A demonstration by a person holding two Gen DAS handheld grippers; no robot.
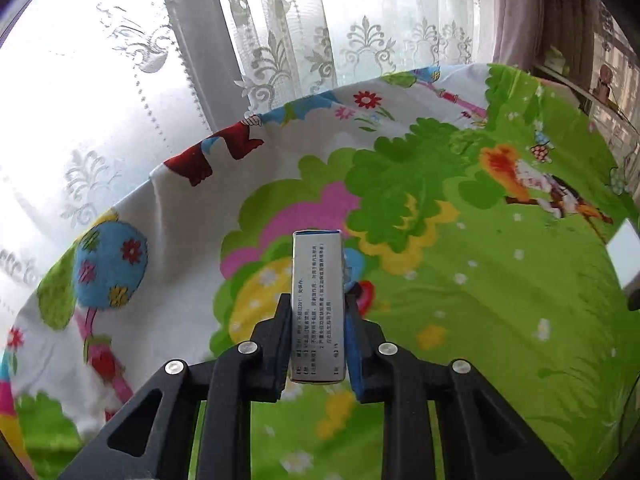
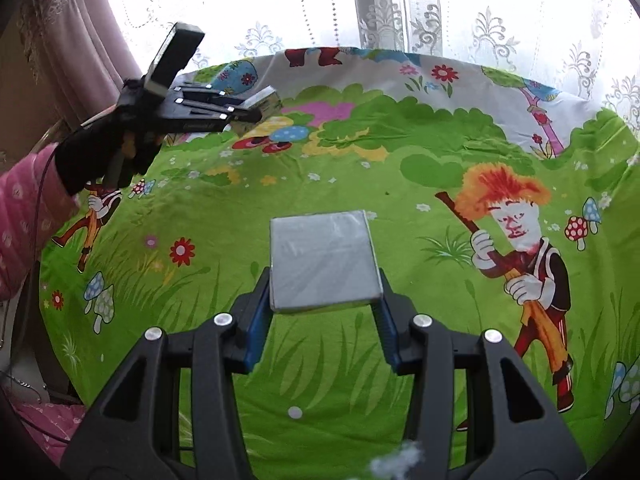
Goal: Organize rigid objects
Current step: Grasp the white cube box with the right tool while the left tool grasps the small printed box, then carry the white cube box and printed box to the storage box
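Note:
My left gripper (image 1: 318,300) is shut on a narrow silver carton (image 1: 317,304) with small printed text and a blue end, held above the cartoon-print cloth (image 1: 460,300). From the right wrist view, that left gripper (image 2: 256,114) hangs at the upper left over the cloth's far side, the silver carton (image 2: 264,102) sticking out of its tip. My right gripper (image 2: 324,280) is shut on a flat grey box (image 2: 324,260) wrapped in clear film, its black fingers (image 2: 258,308) with blue pads pressing both side edges, lifted over the green cloth (image 2: 360,160).
A round table is covered by the colourful cloth. White lace curtains (image 1: 280,40) hang right behind its far edge, with a pink drape (image 2: 72,48) to the side. A gloved hand and pink sleeve (image 2: 24,216) hold the left gripper. A white object (image 1: 624,248) sits at the cloth's right edge.

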